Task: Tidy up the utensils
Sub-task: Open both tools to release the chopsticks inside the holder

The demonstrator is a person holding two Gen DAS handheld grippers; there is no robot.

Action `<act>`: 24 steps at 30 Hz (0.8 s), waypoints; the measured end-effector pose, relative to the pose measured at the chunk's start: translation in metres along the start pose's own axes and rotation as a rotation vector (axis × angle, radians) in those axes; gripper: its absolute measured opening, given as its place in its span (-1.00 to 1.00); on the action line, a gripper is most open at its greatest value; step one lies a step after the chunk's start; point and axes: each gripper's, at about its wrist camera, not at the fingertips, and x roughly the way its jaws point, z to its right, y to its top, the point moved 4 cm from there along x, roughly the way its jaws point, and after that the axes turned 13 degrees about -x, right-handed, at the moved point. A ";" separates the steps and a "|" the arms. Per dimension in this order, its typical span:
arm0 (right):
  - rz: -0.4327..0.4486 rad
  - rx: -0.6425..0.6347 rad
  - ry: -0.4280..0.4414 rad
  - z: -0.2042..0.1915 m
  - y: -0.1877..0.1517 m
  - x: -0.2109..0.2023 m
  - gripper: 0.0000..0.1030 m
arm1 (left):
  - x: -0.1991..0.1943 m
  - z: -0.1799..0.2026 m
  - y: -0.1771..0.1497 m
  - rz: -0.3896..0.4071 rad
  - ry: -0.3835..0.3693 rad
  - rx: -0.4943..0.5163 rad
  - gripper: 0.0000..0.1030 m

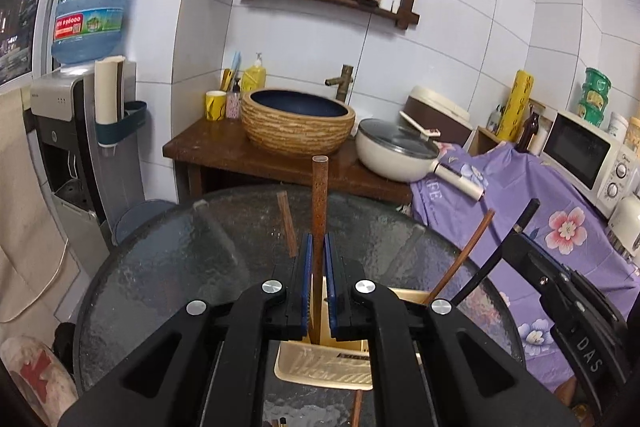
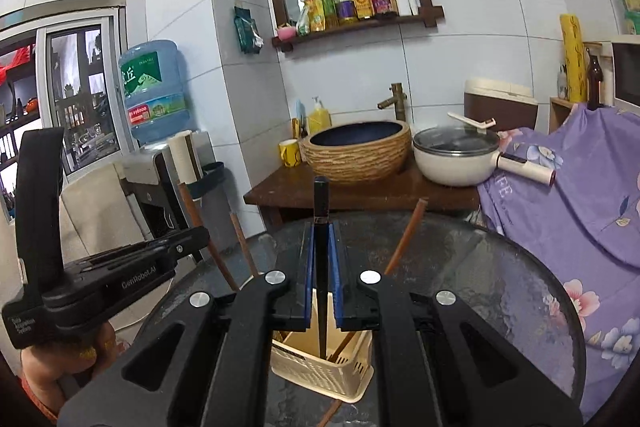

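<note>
A cream slotted utensil holder (image 1: 324, 367) stands on the round glass table (image 1: 160, 267), just below both grippers; it also shows in the right wrist view (image 2: 320, 367). My left gripper (image 1: 319, 239) is shut on a brown speckled chopstick (image 1: 319, 195), held upright with its lower end inside the holder. My right gripper (image 2: 321, 227) is shut on a black chopstick (image 2: 321, 199), also upright with its tip in the holder. More brown chopsticks (image 1: 460, 259) lean in the holder. The right gripper's body (image 1: 560, 287) shows at the right of the left wrist view.
Behind the table stands a wooden counter (image 1: 208, 151) with a woven basin (image 1: 298, 123) and a white pan (image 1: 394, 153). A water dispenser (image 1: 80, 131) is at the left. A purple flowered cloth (image 1: 540, 211) covers a surface at the right, with a microwave (image 1: 588, 155).
</note>
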 end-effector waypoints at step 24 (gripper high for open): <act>0.000 0.054 -0.027 0.021 -0.026 0.001 0.10 | -0.002 -0.013 -0.028 0.034 0.024 0.009 0.14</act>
